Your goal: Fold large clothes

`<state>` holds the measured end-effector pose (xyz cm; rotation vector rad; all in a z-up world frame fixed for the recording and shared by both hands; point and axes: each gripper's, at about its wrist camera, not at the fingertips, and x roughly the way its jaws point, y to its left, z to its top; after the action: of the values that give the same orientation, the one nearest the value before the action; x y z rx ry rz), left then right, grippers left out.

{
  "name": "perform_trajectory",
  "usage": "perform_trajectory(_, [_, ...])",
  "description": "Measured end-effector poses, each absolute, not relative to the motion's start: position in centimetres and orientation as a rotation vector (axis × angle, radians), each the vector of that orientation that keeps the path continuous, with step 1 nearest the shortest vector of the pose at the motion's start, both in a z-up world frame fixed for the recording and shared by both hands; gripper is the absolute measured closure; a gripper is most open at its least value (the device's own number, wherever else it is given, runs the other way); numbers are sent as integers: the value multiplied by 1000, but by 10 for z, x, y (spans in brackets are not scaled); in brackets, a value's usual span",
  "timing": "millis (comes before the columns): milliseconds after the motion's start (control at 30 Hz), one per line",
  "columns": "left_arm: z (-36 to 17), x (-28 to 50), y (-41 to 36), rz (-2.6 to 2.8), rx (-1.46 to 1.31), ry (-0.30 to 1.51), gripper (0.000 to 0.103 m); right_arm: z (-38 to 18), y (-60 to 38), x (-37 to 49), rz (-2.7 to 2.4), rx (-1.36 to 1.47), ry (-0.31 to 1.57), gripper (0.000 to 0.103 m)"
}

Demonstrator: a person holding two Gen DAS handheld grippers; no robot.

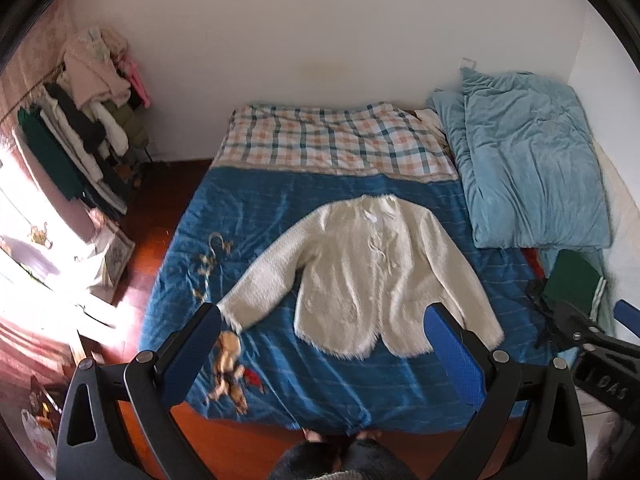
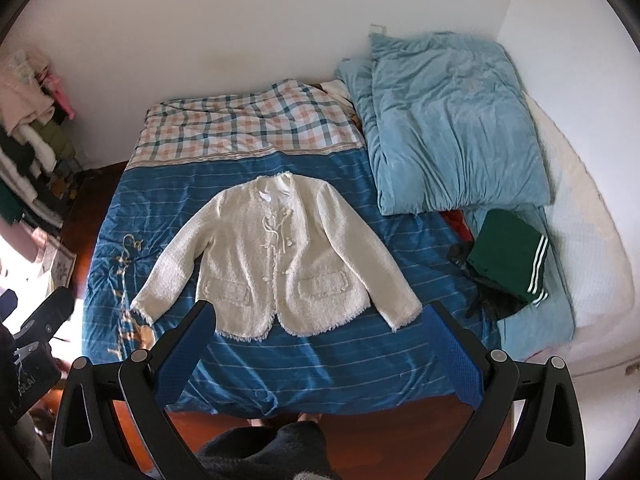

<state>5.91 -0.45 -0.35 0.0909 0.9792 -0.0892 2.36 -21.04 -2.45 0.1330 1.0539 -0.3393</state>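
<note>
A cream tweed jacket [image 1: 368, 272] lies flat and face up on the blue striped bedspread [image 1: 256, 216], sleeves spread out and down; it also shows in the right wrist view [image 2: 276, 256]. My left gripper [image 1: 324, 320] is open and empty, held high above the near edge of the bed, over the jacket's hem. My right gripper [image 2: 320, 316] is open and empty, also high above the hem. The right gripper's body shows at the right edge of the left wrist view [image 1: 592, 344].
A light blue folded duvet [image 2: 452, 128] lies at the bed's right. A folded green garment with white stripes [image 2: 508, 256] sits below it. A plaid blanket [image 2: 248, 124] covers the far end. A clothes rack [image 1: 80, 128] stands left, by the wooden floor [image 1: 160, 208].
</note>
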Motion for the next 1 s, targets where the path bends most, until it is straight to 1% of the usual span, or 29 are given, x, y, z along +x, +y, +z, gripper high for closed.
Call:
perform_trajectory(133, [-37, 83, -12, -63, 148, 926, 0, -79, -262, 35, -385, 266, 1038, 0])
perform_trajectory(233, [-77, 112, -25, -46, 184, 927, 0, -141, -321, 36, -478, 434, 1079, 0])
perform_trajectory(267, [-91, 120, -29, -31, 198, 934, 0, -164, -344, 34, -514, 499, 1098, 2])
perform_trajectory(333, [-124, 138, -39, -11, 219, 963, 0, -207, -381, 33, -552, 585, 1132, 11])
perform_trajectory(400, [-162, 156, -51, 21, 237, 1010, 0, -269, -426, 31, -590, 707, 1185, 35])
perform_trajectory(433, [-179, 164, -56, 32, 238, 1030, 0, -298, -445, 30, -602, 768, 1200, 37])
perform_trajectory(467, [-203, 175, -64, 51, 239, 1060, 0, -319, -458, 30, -617, 805, 1214, 38])
perform_trajectory(567, [-255, 195, -82, 82, 238, 1107, 0, -420, -508, 21, -634, 1039, 1206, 37])
perform_trajectory(633, [-300, 210, -95, 105, 260, 1157, 0, -485, -532, 12, -642, 1230, 1189, 31])
perform_trajectory(733, [-364, 228, -109, 124, 280, 1227, 0, -579, -554, -4, -703, 1460, 1139, 30])
perform_trajectory(833, [-421, 243, -117, 149, 309, 1286, 0, -661, -564, -17, -746, 1690, 1003, 29])
perform_trajectory(900, [-455, 252, -122, 156, 332, 1312, 0, -700, -566, -25, -773, 1840, 843, 29])
perform_trajectory(967, [-485, 258, -124, 161, 353, 1349, 0, -721, -568, -28, -820, 1909, 728, 28])
perform_trajectory(1000, [-494, 261, -125, 157, 350, 1362, 0, -726, -569, -28, -858, 1932, 613, 28])
